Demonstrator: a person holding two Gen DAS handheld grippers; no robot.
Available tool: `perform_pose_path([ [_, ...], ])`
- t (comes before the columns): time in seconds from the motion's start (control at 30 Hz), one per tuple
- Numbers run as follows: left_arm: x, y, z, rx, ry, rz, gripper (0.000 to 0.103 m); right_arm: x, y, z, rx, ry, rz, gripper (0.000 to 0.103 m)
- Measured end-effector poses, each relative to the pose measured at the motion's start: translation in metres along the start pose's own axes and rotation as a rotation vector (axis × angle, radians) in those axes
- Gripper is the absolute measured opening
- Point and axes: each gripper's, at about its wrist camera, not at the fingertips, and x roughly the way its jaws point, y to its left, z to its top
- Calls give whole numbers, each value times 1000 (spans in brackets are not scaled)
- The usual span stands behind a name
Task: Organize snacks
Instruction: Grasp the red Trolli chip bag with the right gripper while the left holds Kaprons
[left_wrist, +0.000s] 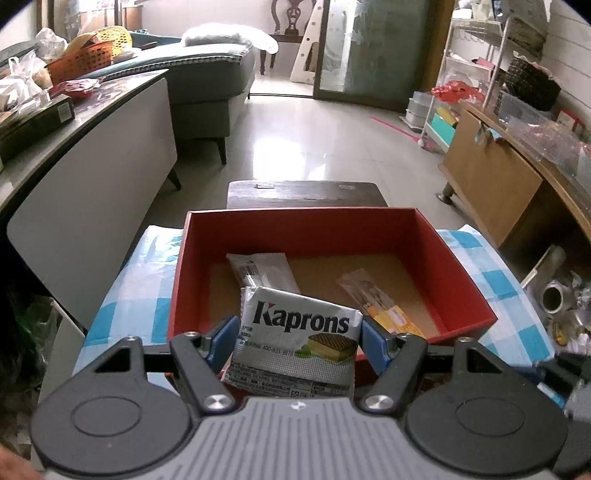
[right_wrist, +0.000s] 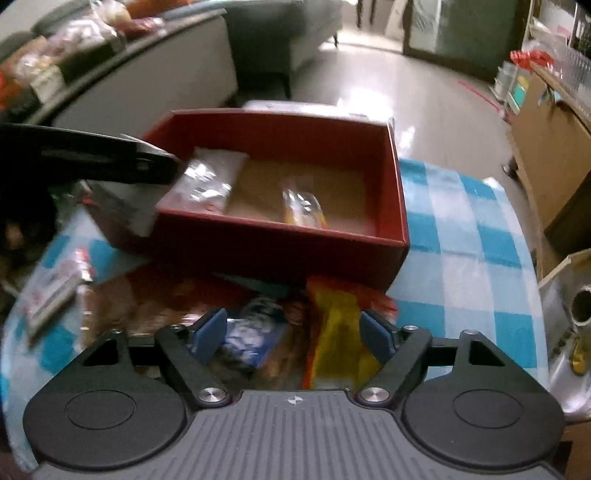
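My left gripper (left_wrist: 297, 334) is shut on a white Kaprons wafer packet (left_wrist: 299, 332), held over the near wall of the red box (left_wrist: 458, 258). Inside the box lie a grey wrapped snack (left_wrist: 264, 271) and a clear snack packet with a yellow end (left_wrist: 376, 299). In the right wrist view my right gripper (right_wrist: 293, 332) stands open above a pile of snacks in front of the red box (right_wrist: 280, 251): a blue packet (right_wrist: 251, 339) and a yellow and red packet (right_wrist: 340, 332) lie between its pads, untouched. The left gripper's arm (right_wrist: 92, 158) reaches in from the left.
The box sits on a blue and white checked cloth (right_wrist: 461, 229). More snack packets (right_wrist: 55, 288) lie at the cloth's left. A grey counter (left_wrist: 92, 147) with clutter stands left, a wooden cabinet (left_wrist: 491, 177) right, metal parts (left_wrist: 554, 295) beside the table.
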Motion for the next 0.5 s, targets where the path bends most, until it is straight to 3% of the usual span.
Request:
perform_pose_path([
  [0.23,-3,6,2,-17,8,-32,64,-11,-35,6,53,-10,-14,84],
  [0.37,-4,7,3,-27,10,-39,64,11,-57,-7,98,71,-79,83],
  [0.5,-4,6,2,-20,13,-45,64,35,-54,-13,82,122,-98,79],
])
